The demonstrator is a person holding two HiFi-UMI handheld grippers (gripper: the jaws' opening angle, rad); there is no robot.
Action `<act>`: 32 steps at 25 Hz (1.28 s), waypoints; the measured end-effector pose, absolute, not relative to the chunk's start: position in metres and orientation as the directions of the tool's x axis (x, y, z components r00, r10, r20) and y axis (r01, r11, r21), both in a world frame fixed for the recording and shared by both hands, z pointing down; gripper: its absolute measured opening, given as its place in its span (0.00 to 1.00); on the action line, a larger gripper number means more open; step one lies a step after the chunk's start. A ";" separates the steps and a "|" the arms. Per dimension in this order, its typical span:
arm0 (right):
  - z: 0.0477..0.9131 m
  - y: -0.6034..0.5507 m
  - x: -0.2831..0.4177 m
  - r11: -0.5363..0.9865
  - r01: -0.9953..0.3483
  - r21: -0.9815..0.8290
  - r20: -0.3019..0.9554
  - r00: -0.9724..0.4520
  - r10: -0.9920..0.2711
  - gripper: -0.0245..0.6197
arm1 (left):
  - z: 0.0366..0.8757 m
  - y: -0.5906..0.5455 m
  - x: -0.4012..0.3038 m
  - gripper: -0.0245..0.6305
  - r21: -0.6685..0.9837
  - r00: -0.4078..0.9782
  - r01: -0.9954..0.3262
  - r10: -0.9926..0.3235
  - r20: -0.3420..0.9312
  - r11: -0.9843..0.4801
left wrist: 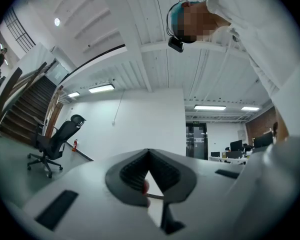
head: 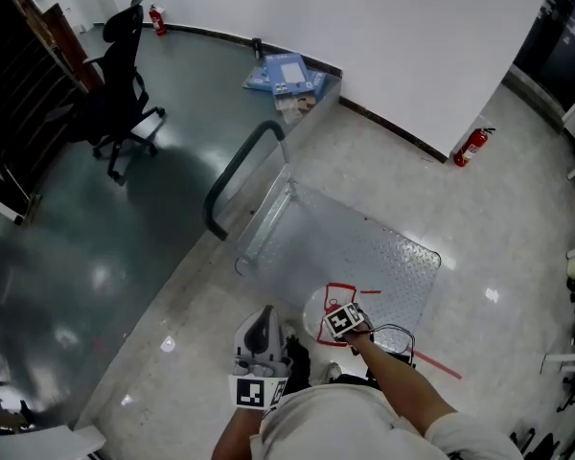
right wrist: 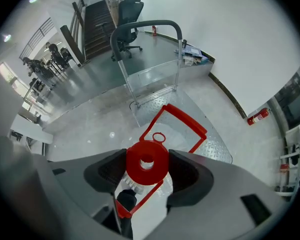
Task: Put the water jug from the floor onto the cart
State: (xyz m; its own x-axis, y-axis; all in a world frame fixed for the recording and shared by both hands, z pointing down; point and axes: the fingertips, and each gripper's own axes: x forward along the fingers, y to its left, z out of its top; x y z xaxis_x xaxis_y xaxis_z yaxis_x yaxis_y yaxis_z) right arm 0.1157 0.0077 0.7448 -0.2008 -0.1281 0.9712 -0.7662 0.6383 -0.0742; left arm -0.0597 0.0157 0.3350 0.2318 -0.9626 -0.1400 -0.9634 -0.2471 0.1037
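Gripping the round red cap (right wrist: pixel 147 159) of a clear plastic water jug (head: pixel 316 311), the right gripper (right wrist: pixel 147 170) has its two dark ribbed jaws pressed against the cap from either side, part-way closed to the cap's width. The right gripper view looks straight down on the jug, whose thin red rectangular carrying handle (right wrist: pixel 176 125) stands out beyond the cap. In the head view the jug sits at the near left edge of the silver tread-plate platform cart (head: pixel 383 257), overlapping that edge; whether its base rests on the pale speckled floor (head: pixel 498 228), rests on the platform or hangs clear cannot be told. The cart's dark curved push bar (head: pixel 236 166) rises at the far left end of the platform, well apart from the jug. The left gripper (left wrist: pixel 149 154) is held close to the person's body, just left of the jug, and points upward toward the ceiling and a white wall; its jaws meet at the tips and hold nothing. Farther off, a black wheeled office chair (head: pixel 123 75) stands on the darker glossy floor, a stack of blue and white flat boxes (head: pixel 287 80) lies by the wall corner, and a red fire extinguisher (head: pixel 471 147) leans at the base of the white wall.
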 end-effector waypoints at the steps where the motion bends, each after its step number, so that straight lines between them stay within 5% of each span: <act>1: 0.745 0.001 0.113 0.636 -0.768 -0.075 0.971 -0.201 -0.127 0.46 | 0.334 0.006 -0.065 0.04 0.104 0.242 -0.961 -0.960 -0.142 -0.257; 32: 0.779 -0.225 -0.028 0.684 -0.726 -0.079 0.962 -0.235 -0.138 0.46 | 0.382 -0.145 -0.123 0.04 0.173 0.272 -0.947 -0.962 -0.023 -0.272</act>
